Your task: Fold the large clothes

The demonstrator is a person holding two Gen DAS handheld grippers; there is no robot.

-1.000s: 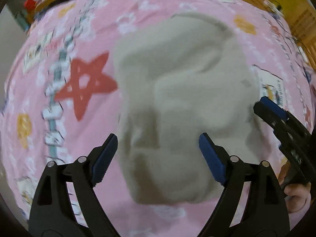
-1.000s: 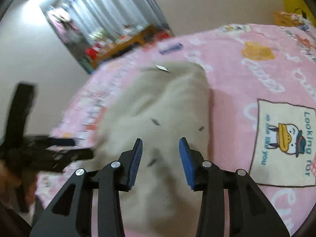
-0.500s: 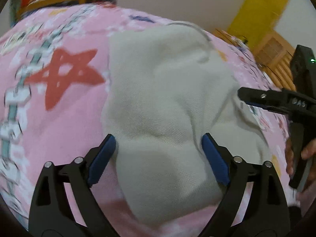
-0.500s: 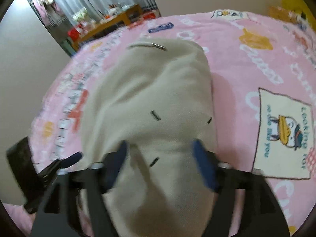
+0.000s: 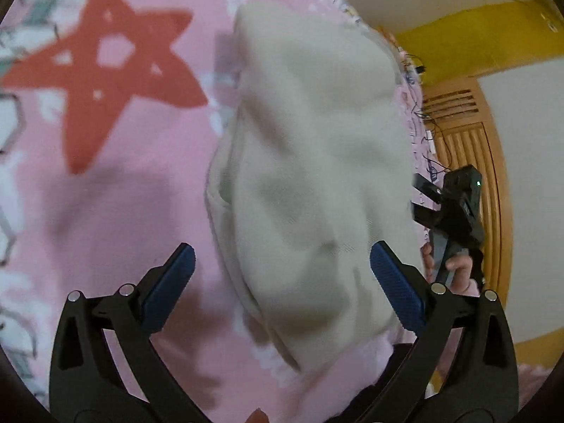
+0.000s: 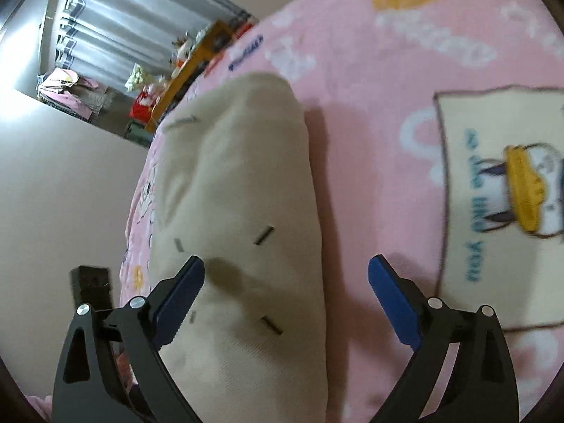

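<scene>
On the pink patterned bedspread (image 5: 105, 211) lies the beige garment (image 5: 310, 183), bunched lengthwise in a narrow strip, seemingly partway folded. The left gripper (image 5: 278, 282) and right gripper (image 6: 285, 292) hover over its near end, jaws opening wide with cloth below but unpinched, probably to take hold for another fold.

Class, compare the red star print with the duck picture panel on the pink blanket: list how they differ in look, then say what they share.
The red star is a single flat colour with small cut-out gaps; the duck panel is a cream rectangle with a dark outline. The red star carries no words; the duck panel holds blue lettering beside a duck in a yellow hat. The star lies left of the beige garment, the panel right of it. Both are printed on the pink blanket.
</scene>
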